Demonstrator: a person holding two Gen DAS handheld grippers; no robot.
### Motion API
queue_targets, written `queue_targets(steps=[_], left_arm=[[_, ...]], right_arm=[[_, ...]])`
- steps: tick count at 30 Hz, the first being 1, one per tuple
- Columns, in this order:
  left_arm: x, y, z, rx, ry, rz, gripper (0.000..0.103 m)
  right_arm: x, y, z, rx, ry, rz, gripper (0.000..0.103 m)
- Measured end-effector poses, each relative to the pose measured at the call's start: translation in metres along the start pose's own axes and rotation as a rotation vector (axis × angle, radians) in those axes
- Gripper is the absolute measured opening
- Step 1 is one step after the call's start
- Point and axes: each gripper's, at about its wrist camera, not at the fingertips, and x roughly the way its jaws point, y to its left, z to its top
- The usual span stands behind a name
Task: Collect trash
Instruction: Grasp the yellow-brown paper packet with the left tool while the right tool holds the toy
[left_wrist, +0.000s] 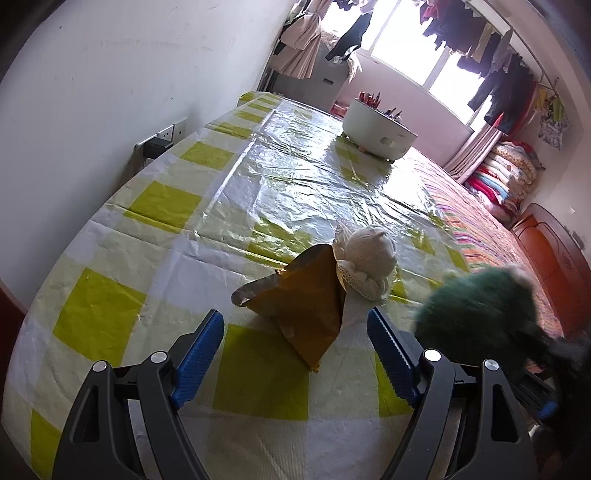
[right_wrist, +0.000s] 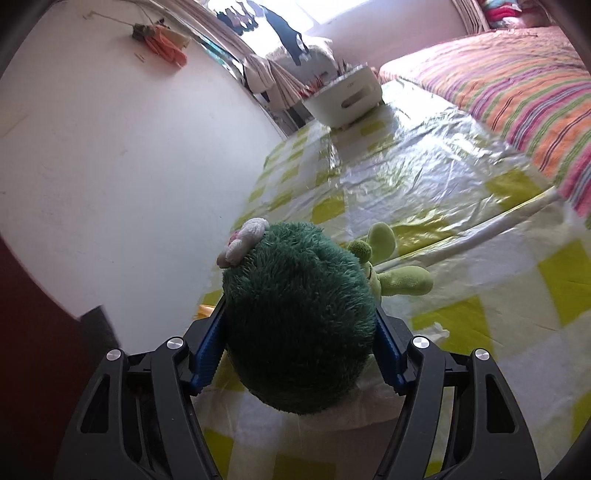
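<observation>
Left hand-held gripper (left_wrist: 295, 354): open, empty; brown paper wrapper (left_wrist: 301, 304) lies just ahead, between the fingertips, long axis toward upper left.
Right hand-held gripper (right_wrist: 299, 347): clamped on green plush toy (right_wrist: 295, 317).

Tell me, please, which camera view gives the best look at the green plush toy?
The right wrist view: the plush toy fills the centre there, sharp, between the right tongs, with its white flower and pale green limbs visible. The left wrist view shows it only as a blurred dark green mass at the right edge.
</observation>
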Motion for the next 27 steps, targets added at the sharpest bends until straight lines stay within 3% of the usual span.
queue_targets(steps=[6,8,11,12,17,22,27], left_arm=[[0.003,0.005,0.001,-0.027,0.006,0.021,0.076],[0.005,0.007,0.002,-0.030,0.016,0.020,0.061],[0.007,0.012,0.002,-0.065,0.034,-0.045,0.044],[0.006,0.012,0.002,-0.071,0.036,-0.057,0.042],[0.002,0.003,0.000,-0.009,0.021,-0.068,0.018],[-0.001,-0.009,-0.006,0.060,0.035,-0.071,0.010],[-0.004,-0.021,-0.015,0.109,0.053,-0.094,0.009]], right_arm=[[-0.053,0.000,-0.006,-0.001,-0.074,0.016,0.068],[-0.068,-0.007,-0.010,0.018,-0.091,0.023,0.068],[-0.085,-0.019,-0.016,0.036,-0.122,0.013,0.068],[-0.090,-0.022,-0.017,0.042,-0.129,0.013,0.068],[-0.103,-0.034,-0.014,0.051,-0.166,-0.007,0.068],[-0.115,-0.040,-0.009,0.057,-0.203,-0.018,0.068],[-0.128,-0.040,-0.010,0.043,-0.228,-0.030,0.068]])
